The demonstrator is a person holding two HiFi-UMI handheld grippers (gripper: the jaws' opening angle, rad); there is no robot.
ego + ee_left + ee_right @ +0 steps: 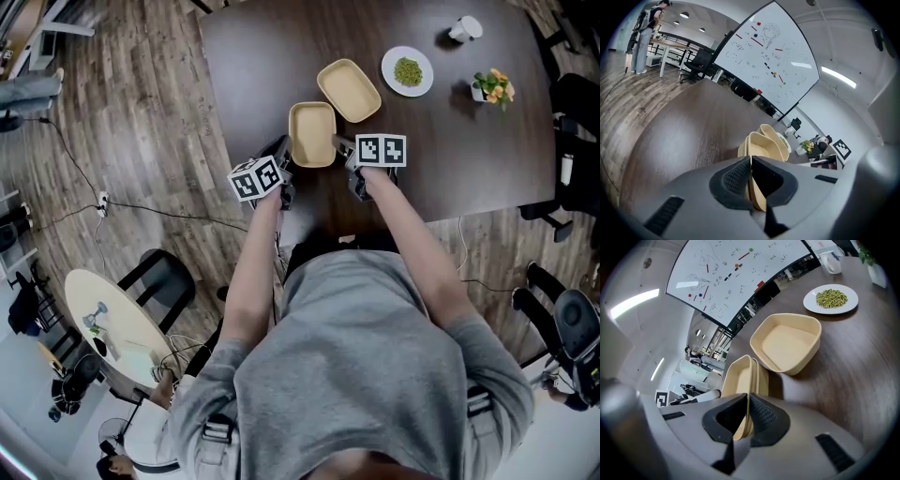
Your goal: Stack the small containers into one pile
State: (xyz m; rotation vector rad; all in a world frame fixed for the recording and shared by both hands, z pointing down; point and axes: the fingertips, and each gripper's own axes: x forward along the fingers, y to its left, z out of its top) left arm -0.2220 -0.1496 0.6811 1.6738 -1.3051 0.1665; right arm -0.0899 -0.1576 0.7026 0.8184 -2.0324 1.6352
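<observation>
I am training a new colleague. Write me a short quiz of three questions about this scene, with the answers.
1. True or false: the left gripper and the right gripper both grip the nested beige containers.
2. What lies on the white plate? A: small green food pieces. B: flowers. C: nothing.
3. How many beige containers stand loose, in no gripper?
Key: 1 true; 2 A; 3 one, the loose beige container.
</observation>
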